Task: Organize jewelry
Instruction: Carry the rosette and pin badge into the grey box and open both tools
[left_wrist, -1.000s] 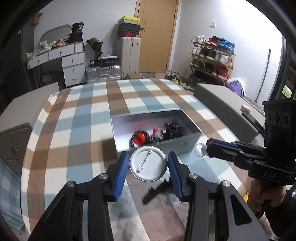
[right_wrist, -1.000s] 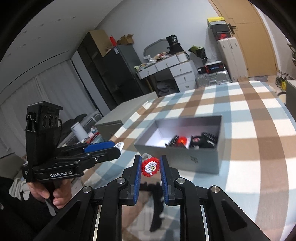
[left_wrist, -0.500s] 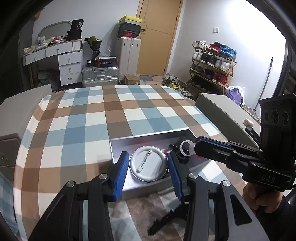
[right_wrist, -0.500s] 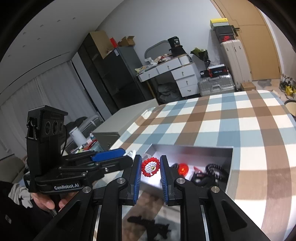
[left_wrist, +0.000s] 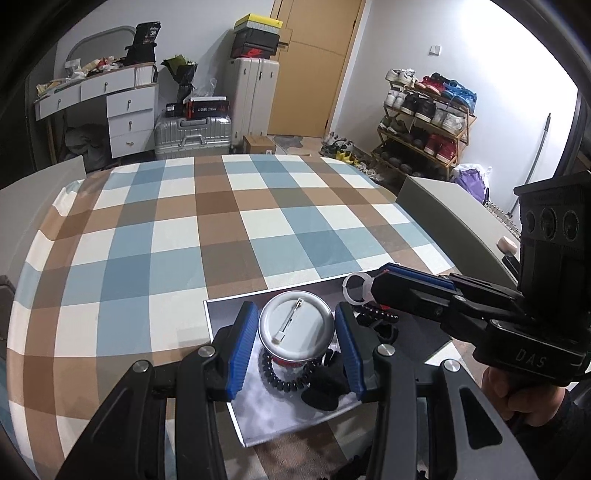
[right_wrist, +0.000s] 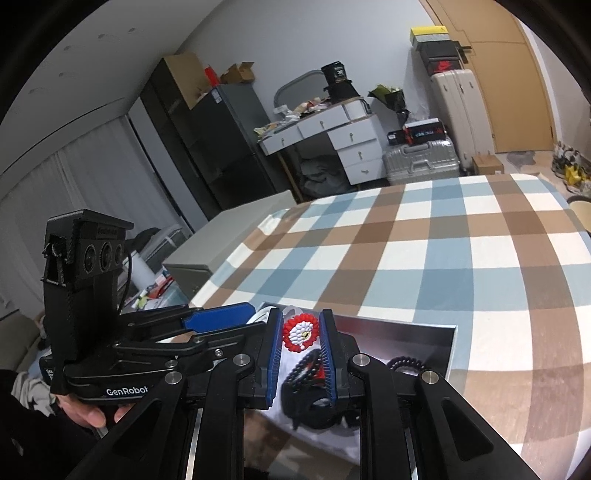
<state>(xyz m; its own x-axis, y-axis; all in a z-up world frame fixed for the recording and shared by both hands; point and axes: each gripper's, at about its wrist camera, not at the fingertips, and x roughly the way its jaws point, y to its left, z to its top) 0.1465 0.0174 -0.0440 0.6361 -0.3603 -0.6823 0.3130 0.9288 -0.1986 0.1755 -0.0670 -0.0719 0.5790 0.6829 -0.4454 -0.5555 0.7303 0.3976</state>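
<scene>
The left gripper (left_wrist: 295, 343) has its blue-padded jaws clamped on a round silver pin badge (left_wrist: 294, 328), held back side up so its pin bar shows; the front of the badge faces down and cannot be seen. The right gripper (right_wrist: 301, 341) has its jaws closed on a small red-and-white beaded ornament (right_wrist: 300, 332). In the left wrist view that ornament is mostly hidden behind the right gripper's fingers, and only a clear loop (left_wrist: 356, 288) sticks out at their tip.

Both grippers hover over an open grey box (left_wrist: 221, 317) that sits on the checked tabletop (left_wrist: 221, 229). The near edge of the box is cut off by the gripper bodies in both views.

Inside the box, a black coiled hair tie (left_wrist: 284, 380) lies partly under the held badge, with something red just showing beneath the badge rim. A black fabric piece (left_wrist: 325, 391) lies beside it, its shape hard to make out. In the right wrist view another black coil (right_wrist: 406, 363) rests toward the right wall of the box, and a black beaded band (right_wrist: 306, 365) with red parts sits between the fingers, half covered by them.
</scene>
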